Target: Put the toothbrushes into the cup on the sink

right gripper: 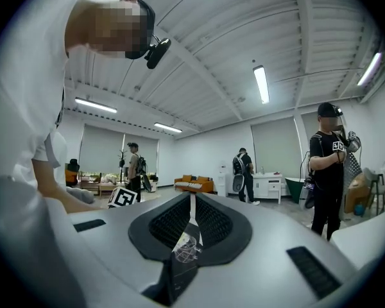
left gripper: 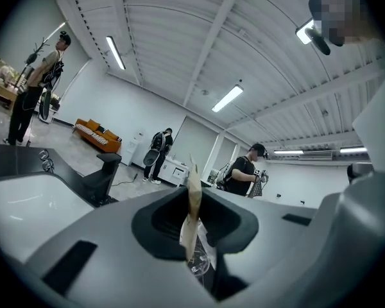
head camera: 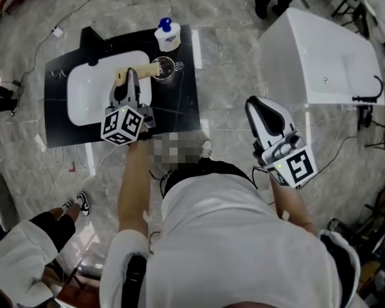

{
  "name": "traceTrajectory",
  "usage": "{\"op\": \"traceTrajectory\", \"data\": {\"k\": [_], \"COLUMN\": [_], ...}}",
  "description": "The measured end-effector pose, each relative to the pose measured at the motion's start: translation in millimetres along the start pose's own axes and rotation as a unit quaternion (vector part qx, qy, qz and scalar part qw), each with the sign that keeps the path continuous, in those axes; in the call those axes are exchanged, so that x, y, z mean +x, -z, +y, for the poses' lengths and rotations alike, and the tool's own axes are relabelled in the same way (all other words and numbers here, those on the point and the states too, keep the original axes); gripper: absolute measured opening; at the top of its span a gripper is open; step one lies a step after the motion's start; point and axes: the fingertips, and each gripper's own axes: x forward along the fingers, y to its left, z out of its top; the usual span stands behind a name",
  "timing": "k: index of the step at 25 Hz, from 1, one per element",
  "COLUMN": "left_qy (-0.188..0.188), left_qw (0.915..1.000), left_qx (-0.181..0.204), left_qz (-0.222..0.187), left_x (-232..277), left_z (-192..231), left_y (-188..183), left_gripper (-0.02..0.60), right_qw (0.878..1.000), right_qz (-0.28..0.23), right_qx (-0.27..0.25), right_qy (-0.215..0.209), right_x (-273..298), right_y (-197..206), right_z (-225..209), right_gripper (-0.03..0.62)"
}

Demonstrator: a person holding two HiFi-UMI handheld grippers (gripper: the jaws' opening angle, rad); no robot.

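The left gripper is clamping a tan toothbrush crosswise over the white basin's right rim, one end reaching toward the glass cup. The cup is standing on the black counter between basin and right edge. A blue-capped bottle is sitting just behind it, label too small to read. The right gripper, tongs together on nothing, is hovering over open marble floor between counter and bathtub.
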Motion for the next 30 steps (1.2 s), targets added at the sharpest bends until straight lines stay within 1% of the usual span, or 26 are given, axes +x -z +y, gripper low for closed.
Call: {"op": "traceTrajectory", "data": {"k": [8,11,19,24,27,30], "left_qy": [-0.009,-0.008,0.000,-0.002,-0.003,-0.001], "left_qw": [0.9996,0.9994,0.9976,0.9957,0.9943,0.9937], "left_qx": [-0.017,-0.020,-0.043,-0.060,-0.075,-0.086], "left_qz": [0.021,0.028,0.053,0.070,0.075,0.072], "left_x": [23.1,31.1,43.7,47.9,49.3,51.7], "left_z": [13.2,13.7,14.9,19.5,22.9,24.3], "left_y": [25.2,34.3,64.9,82.4,89.2,92.0], "left_gripper": [0.051,0.051,0.051,0.051,0.051,0.051], "right_qw": [1.000,0.999,0.999,0.998,0.998,0.997], "right_qz": [0.013,0.015,0.021,0.024,0.026,0.029], "right_qx": [0.002,0.003,0.003,0.000,0.000,0.000], "right_qy": [0.022,0.029,0.049,0.059,0.064,0.069], "right_x": [-5.1,-5.9,-10.8,-11.7,-13.0,-14.5], "right_y": [6.0,7.8,8.7,7.6,7.4,8.3], "right_z": [-14.4,-20.8,-31.3,-35.0,-36.7,-38.5], "right_gripper": [0.048,0.048,0.049,0.048,0.048,0.048]}}
